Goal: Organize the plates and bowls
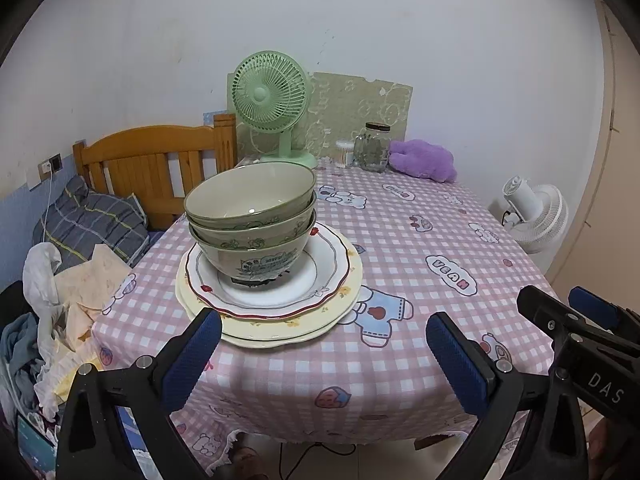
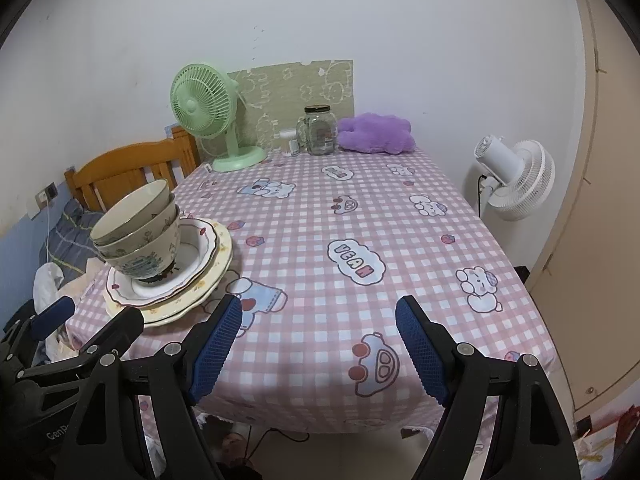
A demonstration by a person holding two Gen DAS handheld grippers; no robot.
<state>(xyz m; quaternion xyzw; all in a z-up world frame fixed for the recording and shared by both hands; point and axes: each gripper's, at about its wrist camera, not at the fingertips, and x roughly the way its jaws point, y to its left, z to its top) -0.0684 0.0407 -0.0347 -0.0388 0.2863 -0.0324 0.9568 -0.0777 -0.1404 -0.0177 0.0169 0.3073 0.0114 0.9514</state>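
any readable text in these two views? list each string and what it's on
"VEAN": cloud-shaped print on the tablecloth.
"DAS": white letters on the right gripper body, cut off at the frame edge.
"Genp": on the left gripper body, cut off.
Glass jar label: too small to read.
Smaller cloud prints farther back: blurred, unreadable.

pink checked tablecloth [image 2: 400, 208], green fan [image 2: 200, 100]

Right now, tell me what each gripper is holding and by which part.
Nothing is held. The left gripper and right gripper both stand open and empty, short of the stacked green ceramic bowls on the scalloped plates.
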